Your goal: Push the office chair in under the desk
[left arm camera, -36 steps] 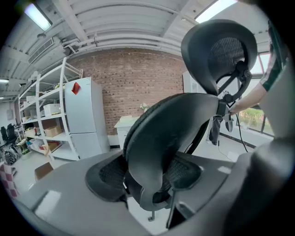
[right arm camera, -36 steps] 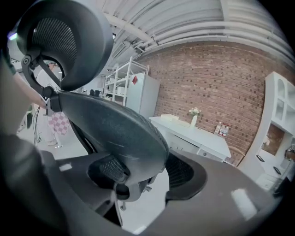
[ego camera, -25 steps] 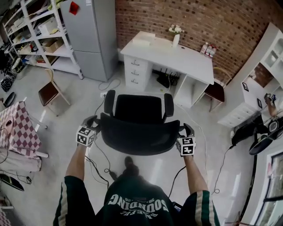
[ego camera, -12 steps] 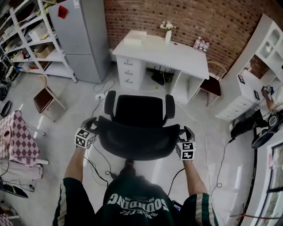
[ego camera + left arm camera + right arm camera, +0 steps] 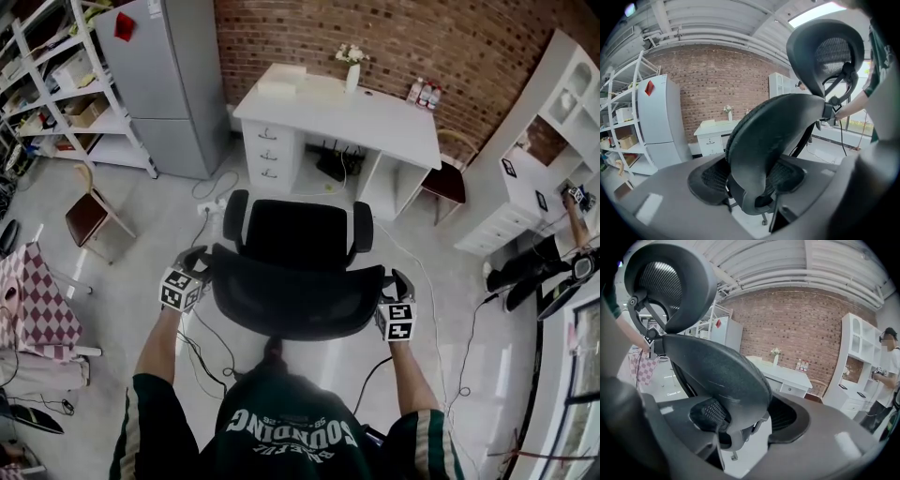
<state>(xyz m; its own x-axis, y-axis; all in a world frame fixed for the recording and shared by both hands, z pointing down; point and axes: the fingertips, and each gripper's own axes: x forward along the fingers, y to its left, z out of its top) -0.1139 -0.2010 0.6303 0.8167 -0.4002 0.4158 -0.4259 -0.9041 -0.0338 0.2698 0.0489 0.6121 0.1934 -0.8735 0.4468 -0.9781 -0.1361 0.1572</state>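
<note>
A black mesh office chair (image 5: 298, 234) stands on the floor a short way in front of the white desk (image 5: 337, 108), its seat facing the desk's knee gap. My left gripper (image 5: 194, 262) is shut on the left edge of the backrest (image 5: 295, 300), and my right gripper (image 5: 399, 283) on its right edge. In the left gripper view the backrest rim (image 5: 754, 140) fills the gap between the jaws, with the headrest (image 5: 829, 51) above. The right gripper view shows the same rim (image 5: 726, 380) between its pads. The desk (image 5: 780, 371) lies ahead.
Cables (image 5: 211, 347) trail on the floor by my feet and under the desk. A wooden chair (image 5: 89, 211), a fridge (image 5: 169, 84) and shelves (image 5: 56, 84) stand left. A brown chair (image 5: 448, 183), white cabinet (image 5: 534, 141) and a person (image 5: 562, 234) are right.
The chair and both grippers have advanced a little toward the desk. The grip on the backrest is unchanged.
</note>
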